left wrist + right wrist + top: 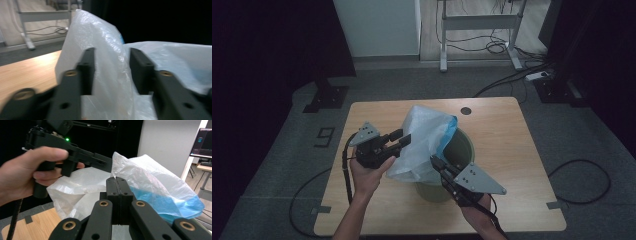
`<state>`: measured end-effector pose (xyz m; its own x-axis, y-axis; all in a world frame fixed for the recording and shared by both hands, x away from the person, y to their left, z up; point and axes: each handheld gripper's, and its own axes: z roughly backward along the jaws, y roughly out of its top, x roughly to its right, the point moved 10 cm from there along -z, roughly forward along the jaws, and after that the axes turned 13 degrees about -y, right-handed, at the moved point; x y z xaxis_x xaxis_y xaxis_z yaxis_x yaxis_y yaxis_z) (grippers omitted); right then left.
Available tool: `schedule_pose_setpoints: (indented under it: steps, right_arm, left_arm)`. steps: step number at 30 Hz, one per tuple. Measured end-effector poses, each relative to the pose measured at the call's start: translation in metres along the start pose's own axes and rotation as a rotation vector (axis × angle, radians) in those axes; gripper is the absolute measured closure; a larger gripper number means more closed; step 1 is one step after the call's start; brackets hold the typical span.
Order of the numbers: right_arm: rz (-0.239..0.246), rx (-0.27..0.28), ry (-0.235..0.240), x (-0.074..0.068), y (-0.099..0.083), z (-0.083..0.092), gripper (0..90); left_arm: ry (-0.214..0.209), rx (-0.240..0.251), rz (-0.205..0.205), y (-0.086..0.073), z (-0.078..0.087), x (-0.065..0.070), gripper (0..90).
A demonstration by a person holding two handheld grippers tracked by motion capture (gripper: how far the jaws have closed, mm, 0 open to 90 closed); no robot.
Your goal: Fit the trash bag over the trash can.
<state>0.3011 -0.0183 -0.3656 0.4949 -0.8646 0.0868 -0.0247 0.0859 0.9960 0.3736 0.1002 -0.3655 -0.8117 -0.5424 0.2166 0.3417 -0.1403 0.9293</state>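
My right gripper (438, 164) has its jaws pressed fully together on the near edge of the white plastic bag (424, 142), and I read that as the anchor: it pins the film at the rim of the green bin (464, 150) so the bag cannot slide off while the other side is worked. In the right gripper view the two black jaws meet with no gap, the film bunched just behind them – whether a fold is truly caught between the pads I cannot tell for certain, though it looks so.

My left gripper (401, 139) comes at the bag from the opposite side, jaws parted. In the left gripper view a ridge of the bag (105, 57) stands between the two fingers (87, 67) without either pad pressing it (a loose straddle, not a grip).

The bag itself stands puffed up over the bin's mouth, its blue inner layer (162, 203) showing at the far side – not yet spread around the rim. The bin sits near the middle of the wooden table (512, 130). I judge the next step is closing the left jaws on that ridge to pull the opening wide.
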Motion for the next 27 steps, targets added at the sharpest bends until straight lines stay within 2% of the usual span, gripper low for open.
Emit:
schedule_pose_setpoints:
  steps: [2, 4, 6, 7, 9, 12, 15, 19, 23, 24, 27]
  right_arm:
    - [0.003, 0.0, 0.005, -0.001, -0.001, 0.001, 88.9]
    - [0.005, -0.002, 0.016, -0.004, -0.002, 0.003, 88.9]
    - [0.006, -0.006, 0.032, -0.008, -0.004, 0.006, 88.9]
    - [0.008, -0.011, 0.04, -0.011, -0.006, 0.008, 88.9]
    - [0.011, -0.016, 0.059, -0.017, -0.011, 0.012, 88.8]
    - [0.005, -0.025, 0.088, -0.024, -0.017, 0.016, 85.4]
    - [-0.014, -0.029, 0.111, -0.026, -0.02, 0.019, 73.5]
    - [-0.05, -0.024, 0.117, -0.019, -0.02, 0.025, 61.7]
    - [-0.067, -0.026, 0.109, -0.01, -0.02, 0.027, 58.5]
    - [-0.073, -0.037, 0.082, 0.0, -0.02, 0.025, 56.2]
    - [-0.078, -0.069, 0.035, 0.013, -0.021, 0.018, 52.5]
  left_arm:
    - [-0.018, 0.02, 0.015, 0.001, 0.001, -0.001, 80.6]
    - [-0.022, 0.059, 0.008, 0.002, 0.005, -0.001, 88.9]
    - [-0.039, 0.105, 0.018, 0.003, 0.013, -0.002, 89.5]
    - [-0.071, 0.154, 0.041, 0.003, 0.02, -0.004, 89.5]
    - [-0.115, 0.201, 0.074, 0.002, 0.029, -0.005, 89.6]
    - [-0.147, 0.223, 0.091, -0.005, 0.038, -0.009, 89.6]
    - [-0.178, 0.253, 0.116, -0.012, 0.047, -0.013, 89.6]
    - [-0.214, 0.294, 0.149, -0.02, 0.056, -0.022, 89.6]
    - [-0.226, 0.313, 0.179, -0.027, 0.061, -0.03, 89.6]
    - [-0.224, 0.313, 0.184, -0.031, 0.062, -0.032, 89.6]
    - [-0.227, 0.318, 0.189, -0.034, 0.064, -0.034, 89.6]
